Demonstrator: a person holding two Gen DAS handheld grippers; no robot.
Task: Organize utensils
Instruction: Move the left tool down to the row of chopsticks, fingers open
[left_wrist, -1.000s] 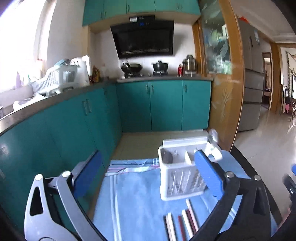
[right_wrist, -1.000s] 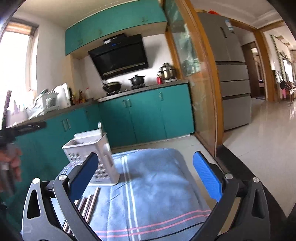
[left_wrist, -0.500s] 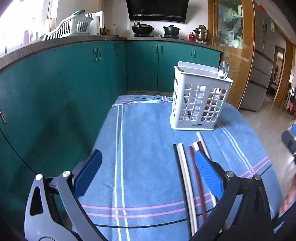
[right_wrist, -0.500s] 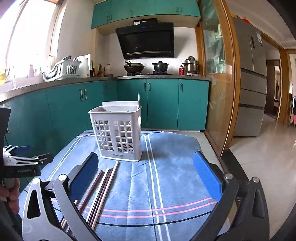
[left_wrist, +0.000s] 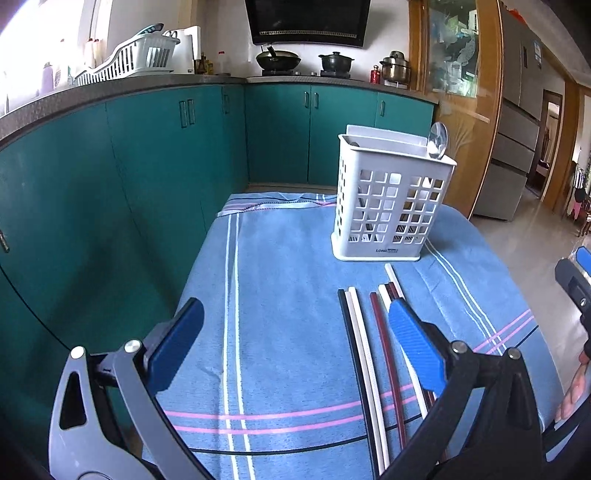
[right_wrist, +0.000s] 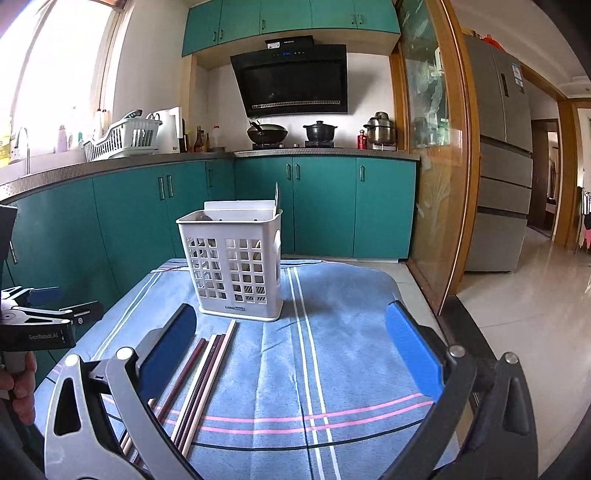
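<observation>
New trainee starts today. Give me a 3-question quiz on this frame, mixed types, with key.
1. True or false: both grippers, left and right, are open and hold nothing.
2. Where do the chopsticks lie relative to the basket?
A. inside it
B. flat on the cloth, on the near side of it
C. on the counter
3. Fill in: a ___ already stands in the basket's right rear corner, seen from the left wrist.

Key: 1 true; 2 B; 3 spoon
</observation>
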